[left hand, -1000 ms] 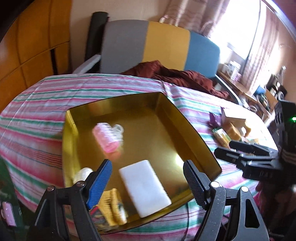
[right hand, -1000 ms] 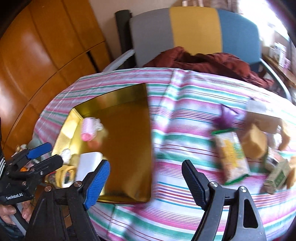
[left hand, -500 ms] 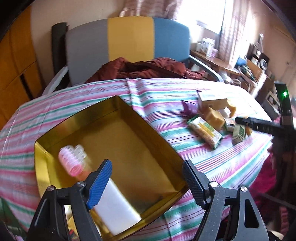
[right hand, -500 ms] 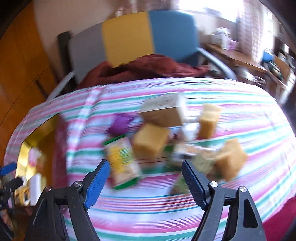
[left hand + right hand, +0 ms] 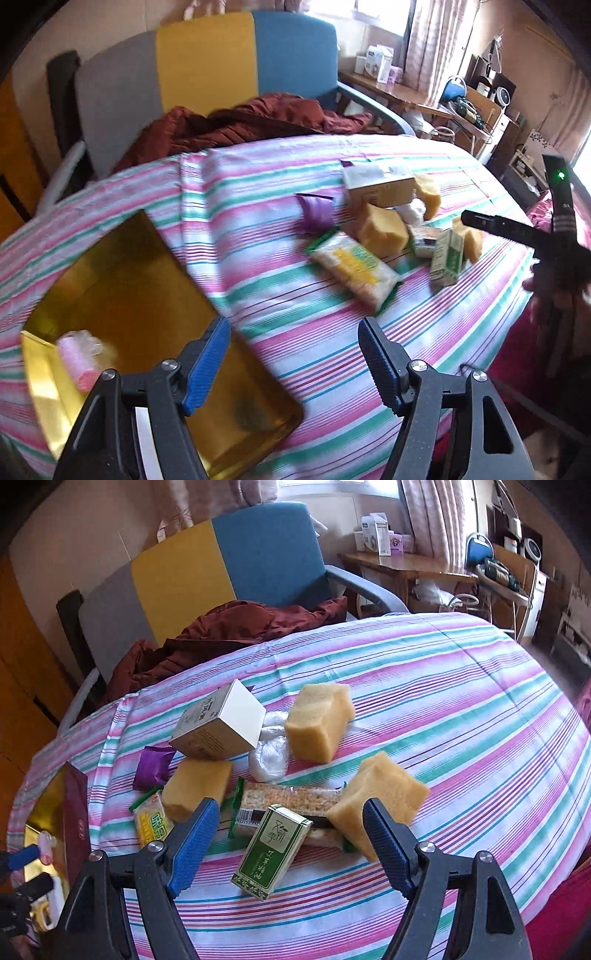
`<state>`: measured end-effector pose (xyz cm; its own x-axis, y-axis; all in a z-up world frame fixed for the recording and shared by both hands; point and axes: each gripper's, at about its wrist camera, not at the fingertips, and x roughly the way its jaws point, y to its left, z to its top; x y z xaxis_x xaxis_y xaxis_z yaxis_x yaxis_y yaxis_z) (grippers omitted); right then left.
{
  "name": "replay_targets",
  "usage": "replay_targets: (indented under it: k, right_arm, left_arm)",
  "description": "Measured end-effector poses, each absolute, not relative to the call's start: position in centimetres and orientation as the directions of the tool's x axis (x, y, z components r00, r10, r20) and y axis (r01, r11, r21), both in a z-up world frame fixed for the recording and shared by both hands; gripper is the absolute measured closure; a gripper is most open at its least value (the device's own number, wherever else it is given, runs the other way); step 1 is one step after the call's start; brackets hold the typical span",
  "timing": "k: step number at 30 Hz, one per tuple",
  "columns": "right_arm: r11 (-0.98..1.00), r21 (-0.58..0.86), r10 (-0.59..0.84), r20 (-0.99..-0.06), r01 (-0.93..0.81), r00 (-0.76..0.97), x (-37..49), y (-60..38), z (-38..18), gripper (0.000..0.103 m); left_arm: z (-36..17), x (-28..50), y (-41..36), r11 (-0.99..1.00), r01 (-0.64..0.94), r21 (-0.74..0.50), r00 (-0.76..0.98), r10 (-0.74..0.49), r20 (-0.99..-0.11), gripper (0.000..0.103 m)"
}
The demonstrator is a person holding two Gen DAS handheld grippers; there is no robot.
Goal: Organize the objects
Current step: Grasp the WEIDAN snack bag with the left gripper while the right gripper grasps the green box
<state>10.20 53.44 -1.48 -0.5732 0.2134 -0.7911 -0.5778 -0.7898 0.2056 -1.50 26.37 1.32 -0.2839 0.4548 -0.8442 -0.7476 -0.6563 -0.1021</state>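
Observation:
My right gripper (image 5: pixel 290 843) stands open just above a green tea box (image 5: pixel 273 849), which lies on the striped cloth and shows between the fingers, untouched. Around the box lie three yellow sponges (image 5: pixel 319 720), a cracker packet (image 5: pixel 288 797), a white-and-tan carton (image 5: pixel 218 723), a purple packet (image 5: pixel 153 768) and a yellow-green packet (image 5: pixel 149 821). My left gripper (image 5: pixel 291 350) hangs over the right edge of the gold tray (image 5: pixel 122 295); its jaws are closing with nothing between them. A pink hair roller (image 5: pixel 79 356) lies in the tray.
The striped cloth (image 5: pixel 461 720) covers a rounded table. A grey, yellow and blue chair (image 5: pixel 207 70) holding a dark red garment (image 5: pixel 240 122) stands behind it. A cluttered desk (image 5: pixel 424 572) is at the back right. Crumpled clear plastic (image 5: pixel 269 757) lies among the pile.
Both views have swung right, away from the gold tray and toward the pile of items. The right gripper now hovers over the green box. The left jaws stand narrower than before.

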Motion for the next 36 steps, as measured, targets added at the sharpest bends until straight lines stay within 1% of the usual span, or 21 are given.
replay_targets:
  k: [6, 12, 15, 17, 22, 25, 28, 29, 30, 32, 34, 36]
  right_arm:
    - [-0.768, 0.285, 0.161, -0.782, -0.574, -0.602, 10.7, 54.0, -1.6, 0.022]
    - [-0.764, 0.312, 0.132, -0.780, -0.564, -0.611, 10.7, 54.1, -1.8, 0.022]
    - [-0.760, 0.318, 0.127, -0.782, -0.566, -0.610, 10.6, 54.3, -2.0, 0.022]
    - [-0.753, 0.324, 0.125, -0.784, -0.572, -0.608, 10.6, 54.5, -2.1, 0.022]
    - [-0.733, 0.342, 0.104, -0.797, -0.587, -0.595, 10.5, 55.2, -2.7, 0.022]
    - [-0.732, 0.340, 0.102, -0.803, -0.591, -0.587, 10.4, 55.2, -2.8, 0.022]
    - [-0.721, 0.347, 0.094, -0.809, -0.600, -0.580, 10.5, 55.5, -3.1, 0.022]
    - [-0.716, 0.351, 0.090, -0.810, -0.603, -0.579, 10.5, 55.7, -3.2, 0.022]
    - [-0.713, 0.355, 0.085, -0.812, -0.604, -0.578, 10.5, 55.8, -3.3, 0.022]
    - [-0.712, 0.370, 0.049, -0.822, -0.597, -0.567, 10.2, 55.9, -3.9, 0.021]
    - [-0.719, 0.368, 0.022, -0.836, -0.590, -0.548, 9.7, 55.6, -4.4, 0.022]
    - [-0.734, 0.354, 0.013, -0.846, -0.579, -0.533, 9.4, 55.2, -4.7, 0.021]
  left_arm:
    - [-0.8, -1.8, 31.8, -0.650, -0.750, -0.118, -0.218, 0.412, -0.885, 0.031]
    - [-4.2, -3.9, 35.8, -0.730, -0.667, -0.148, -0.173, 0.344, -0.923, 0.030]
    - [-5.4, -4.4, 37.0, -0.759, -0.634, -0.146, -0.170, 0.321, -0.931, 0.027]
    - [-6.1, -4.8, 37.6, -0.774, -0.613, -0.158, -0.164, 0.320, -0.933, 0.023]
    - [-7.1, -5.3, 38.8, -0.791, -0.592, -0.156, -0.174, 0.314, -0.933, 0.020]
    - [-7.4, -5.4, 39.5, -0.791, -0.595, -0.144, -0.198, 0.318, -0.927, 0.017]
    - [-7.7, -4.7, 39.9, -0.762, -0.642, -0.089, -0.241, 0.310, -0.920, 0.020]
    - [-7.7, -4.3, 39.8, -0.754, -0.654, -0.067, -0.259, 0.305, -0.916, 0.025]
    - [-7.7, -3.9, 39.7, -0.742, -0.669, -0.046, -0.274, 0.304, -0.912, 0.028]
    - [-7.6, -3.0, 39.0, -0.720, -0.693, -0.035, -0.285, 0.318, -0.904, 0.041]
    - [-7.6, -2.6, 38.1, -0.712, -0.701, -0.046, -0.279, 0.333, -0.900, 0.046]
    - [-7.6, -2.0, 37.6, -0.701, -0.711, -0.048, -0.278, 0.343, -0.897, 0.047]
